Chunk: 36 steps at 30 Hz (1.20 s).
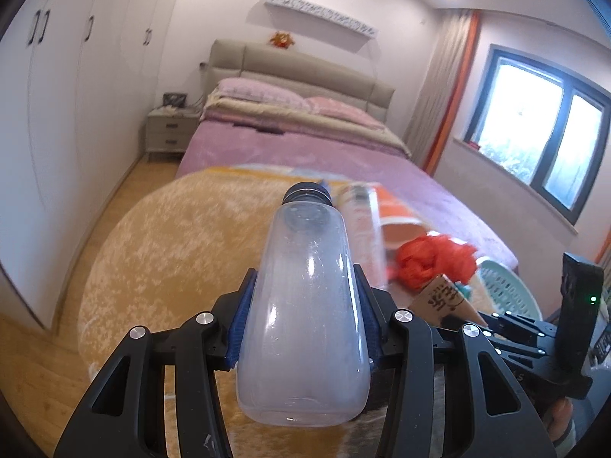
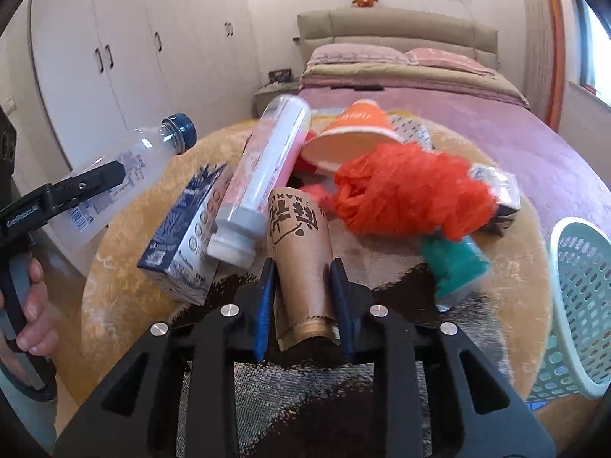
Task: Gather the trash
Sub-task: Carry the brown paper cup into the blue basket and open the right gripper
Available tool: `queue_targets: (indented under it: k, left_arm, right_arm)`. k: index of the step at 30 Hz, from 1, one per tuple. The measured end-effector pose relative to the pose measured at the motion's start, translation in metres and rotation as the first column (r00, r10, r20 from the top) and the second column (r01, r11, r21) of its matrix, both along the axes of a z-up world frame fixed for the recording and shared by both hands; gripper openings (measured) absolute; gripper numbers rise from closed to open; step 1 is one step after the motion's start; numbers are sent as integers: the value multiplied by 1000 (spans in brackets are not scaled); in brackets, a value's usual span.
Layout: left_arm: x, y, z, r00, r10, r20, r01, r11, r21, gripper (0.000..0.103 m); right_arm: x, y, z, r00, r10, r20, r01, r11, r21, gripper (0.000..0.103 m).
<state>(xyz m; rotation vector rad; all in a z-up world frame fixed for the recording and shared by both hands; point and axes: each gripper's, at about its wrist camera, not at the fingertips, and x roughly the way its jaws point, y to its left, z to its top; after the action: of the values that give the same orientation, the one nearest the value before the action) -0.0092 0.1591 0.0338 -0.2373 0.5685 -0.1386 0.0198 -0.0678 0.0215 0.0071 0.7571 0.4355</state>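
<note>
Between the blue pads of the right hand-held gripper (image 2: 303,301) lies a flattened brown paper cup (image 2: 299,248) with dark lettering, mouth pointing away and its crumpled base toward the camera; the pads sit against both of its sides, pinching it where it lies on the round yellow-and-dark rug (image 2: 126,267). Over on the left, the left hand-held gripper (image 1: 303,320) is clamped on a clear plastic bottle (image 1: 305,305), its blue pads pressing the bottle's flanks, dark cap pointing forward toward the bed; from the right wrist view that same bottle (image 2: 126,175) hangs in the air off the rug's left edge, with a person's fingers (image 2: 36,305) wrapped round the handle below it. Just past the brown cup, the pile of trash: a blue-and-white carton (image 2: 183,236) lying to its left, a tall white-capped tube container (image 2: 263,175) leaning across the carton's edge, an orange paper cup (image 2: 351,129) on its side behind, a crumpled red plastic bag (image 2: 408,194) to the right of centre, a squashed teal cup (image 2: 454,267) below the bag, and a silvery wrapper (image 2: 496,187) at the bag's far side. At the right edge stands a pale green perforated basket (image 2: 584,305), apart from the cup being pinched. Beyond the rug, the bed (image 2: 477,129) with its pink cover, and white wardrobes (image 2: 133,38) along the left wall.
</note>
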Motion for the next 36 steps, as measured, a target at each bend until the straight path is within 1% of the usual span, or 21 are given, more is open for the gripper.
queue_targets:
  k: [5,10,12,14,16,17,18,20,21,24,26,28,32,35,36]
  left_arm:
    - [-1,-40,21,995,-81,49,80,996,30,46]
    - [11,-98,28,981,-187,53,184,981,56,46]
    - [16,-125,29,971,-234,54,230,971,68,46]
    - [22,-152,28,961,-271,46,267,960,88,46]
    - [29,-184,27,942,-335,33,331,940,85,46]
    - [33,-196,25,932,-360,29,357,930,85,46]
    - [38,-217,24,918,-396,21,393,915,90,46]
    - [46,-241,19,898,-440,6,438,895,88,46]
    - [55,-261,14,881,-473,-16,472,878,79,46]
    - [76,-296,0,850,-522,-72,526,849,47,46]
    - [88,-317,-10,834,-541,-106,547,837,33,46]
    - [102,-338,-25,824,-548,-145,556,830,26,46]
    - [112,-359,-49,805,-562,-192,577,816,32,46]
    - [120,-376,-65,804,-554,-215,578,813,64,46]
    - [120,-379,-66,802,-556,-218,580,812,61,46]
  right_arm:
    - [-3,-36,17,995,-89,39,87,995,40,26]
    - [-13,-86,29,976,-203,80,199,978,62,26]
    - [-15,-111,32,962,-257,88,251,965,75,26]
    - [-17,-140,31,947,-314,71,306,946,106,26]
    - [-16,-172,27,929,-369,35,360,921,146,26]
    - [-16,-190,22,913,-408,19,401,903,153,26]
    - [-16,-207,18,892,-451,5,445,883,150,26]
    - [-14,-235,8,858,-512,-31,511,847,149,26]
    - [-13,-248,3,843,-535,-51,536,830,154,26]
    - [-10,-281,-13,796,-597,-99,605,781,158,26]
    - [-7,-299,-23,769,-627,-124,639,755,148,26]
    - [-5,-310,-33,753,-641,-149,658,739,146,26]
    - [-2,-323,-49,727,-665,-173,685,719,115,26]
    - [-3,-328,-57,718,-672,-182,694,712,107,28]
    - [-3,-329,-57,716,-673,-184,695,711,104,29]
